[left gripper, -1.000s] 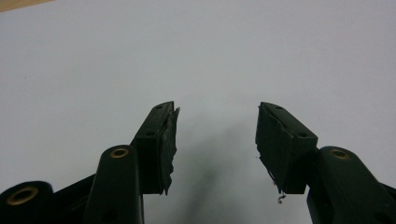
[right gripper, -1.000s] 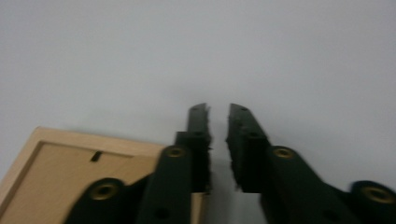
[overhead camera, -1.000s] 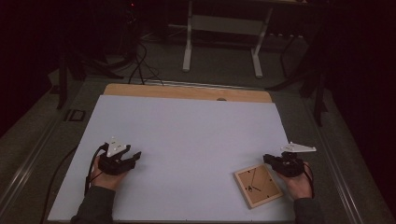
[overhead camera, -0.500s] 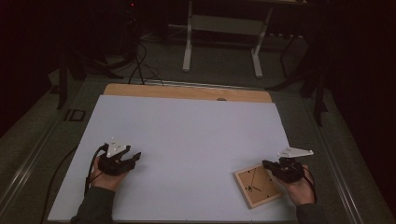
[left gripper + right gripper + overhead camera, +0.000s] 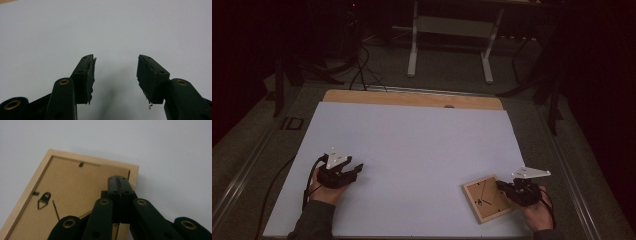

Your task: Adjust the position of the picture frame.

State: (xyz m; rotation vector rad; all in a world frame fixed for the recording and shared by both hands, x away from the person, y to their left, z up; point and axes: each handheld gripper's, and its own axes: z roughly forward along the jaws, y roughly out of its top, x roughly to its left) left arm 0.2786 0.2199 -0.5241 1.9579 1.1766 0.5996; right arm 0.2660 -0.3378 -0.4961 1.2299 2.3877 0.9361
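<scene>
From the high view, my left gripper (image 5: 346,172) rests at about eight o'clock on the white table (image 5: 412,150), jaws parted with nothing between them. My right gripper (image 5: 504,188) sits at about four o'clock, its tips over the right edge of the wooden picture frame (image 5: 484,199), which lies face down near the table's front edge. In the left gripper view, my left gripper (image 5: 115,72) shows its two black jaws standing well apart over bare white surface, the pads ragged at their edges. In the right gripper view, my right gripper (image 5: 117,181) has its jaws pressed together, nothing visibly caught between them, tips over the frame's (image 5: 72,195) brown backing near one corner; a metal hanger (image 5: 45,198) sits at nine o'clock.
</scene>
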